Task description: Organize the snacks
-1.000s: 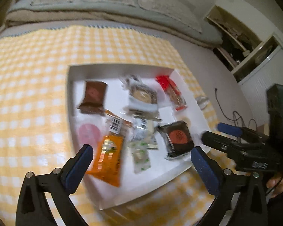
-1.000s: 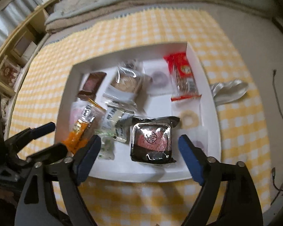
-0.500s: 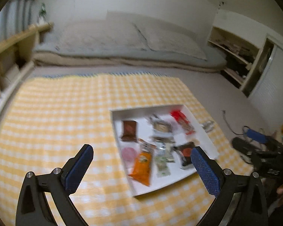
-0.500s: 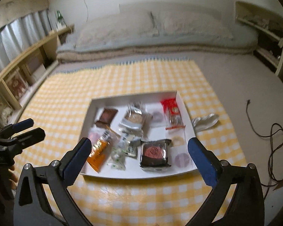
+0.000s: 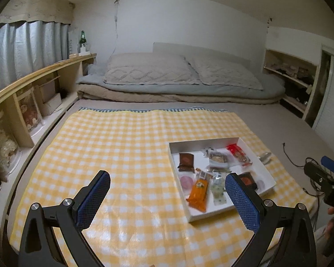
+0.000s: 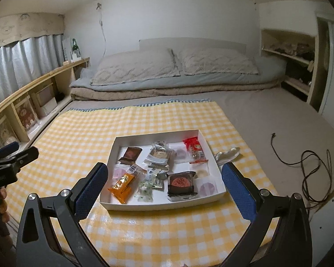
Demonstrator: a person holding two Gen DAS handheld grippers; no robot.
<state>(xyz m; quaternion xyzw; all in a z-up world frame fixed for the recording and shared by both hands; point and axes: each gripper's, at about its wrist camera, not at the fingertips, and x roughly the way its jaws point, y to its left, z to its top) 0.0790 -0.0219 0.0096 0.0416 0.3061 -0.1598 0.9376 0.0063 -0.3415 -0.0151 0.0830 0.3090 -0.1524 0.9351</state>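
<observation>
White tray [image 6: 208,199] of snacks is being faced at twelve o'clock by the nearer, wide-open, empty right gripper [image 6: 164,185].

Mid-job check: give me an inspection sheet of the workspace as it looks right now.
Surface: yellow checked cloth, flat.
Job's things: white tray holds orange packet, brown packet, red packet, dark packet.
Clutter: silver wrapper beside tray.
Grippers: left gripper and right gripper open, empty.
Cables: black cable on floor.
Surroundings: bedding, wooden shelf, green bottle.
</observation>
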